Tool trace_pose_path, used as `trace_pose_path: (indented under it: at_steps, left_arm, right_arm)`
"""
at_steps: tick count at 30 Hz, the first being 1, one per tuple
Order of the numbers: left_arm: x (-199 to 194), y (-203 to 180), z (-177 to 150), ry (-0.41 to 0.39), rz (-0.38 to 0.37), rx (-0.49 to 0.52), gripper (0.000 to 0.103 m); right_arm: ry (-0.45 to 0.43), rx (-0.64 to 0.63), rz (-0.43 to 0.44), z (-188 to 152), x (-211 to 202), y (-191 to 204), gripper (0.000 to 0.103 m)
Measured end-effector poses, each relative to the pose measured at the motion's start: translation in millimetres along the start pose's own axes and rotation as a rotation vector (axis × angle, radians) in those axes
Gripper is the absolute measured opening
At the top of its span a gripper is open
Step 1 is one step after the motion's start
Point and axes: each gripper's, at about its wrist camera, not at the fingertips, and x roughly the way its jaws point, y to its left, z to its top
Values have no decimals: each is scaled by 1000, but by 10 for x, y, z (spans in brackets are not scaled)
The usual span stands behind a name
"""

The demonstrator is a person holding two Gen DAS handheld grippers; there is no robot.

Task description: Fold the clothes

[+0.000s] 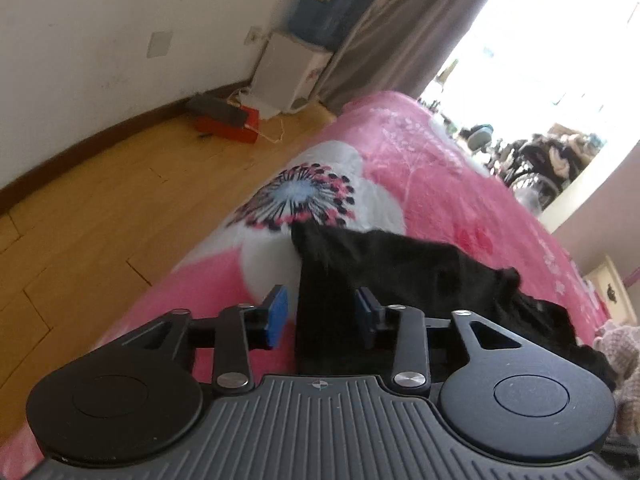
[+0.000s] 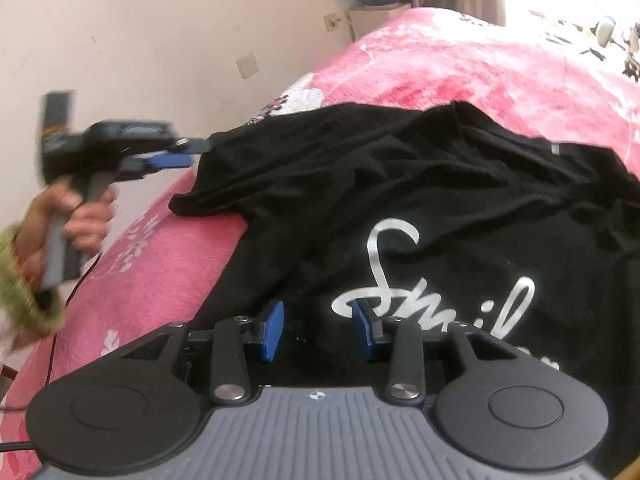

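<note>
Your black T-shirt (image 2: 400, 184) lies rumpled near the bed's (image 2: 168, 264) left edge, one sleeve thrown inward, body unfolded. Your left gripper (image 1: 322, 312) has its jaws apart, cloth between them, unpinched; your right gripper (image 2: 318, 330) is apart above the print.

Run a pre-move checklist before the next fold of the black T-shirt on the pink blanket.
1. Black T-shirt on the pink blanket: ok.
2. Shirt flat: not ok, sleeve side bunched.
3. Left gripper open, black cloth between its fingers, no clamp seen: ok.
4. Right gripper open over the white lettering: ok.
5. Right fingers holding cloth: cannot tell.
6. Far hem position: cannot tell.
</note>
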Motion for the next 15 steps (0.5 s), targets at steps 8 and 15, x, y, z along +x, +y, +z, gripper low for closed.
trace_pose_path:
  at_steps: [8,15]
  left_arm:
    - [306,24,199,-22,40,13,39]
    - [396,-418,397,-57,-98,309,53]
  right_arm:
    - [-116,-41,-102,482,-72,-281,41]
    - [-115,-105,-153,1162,245,-779,49]
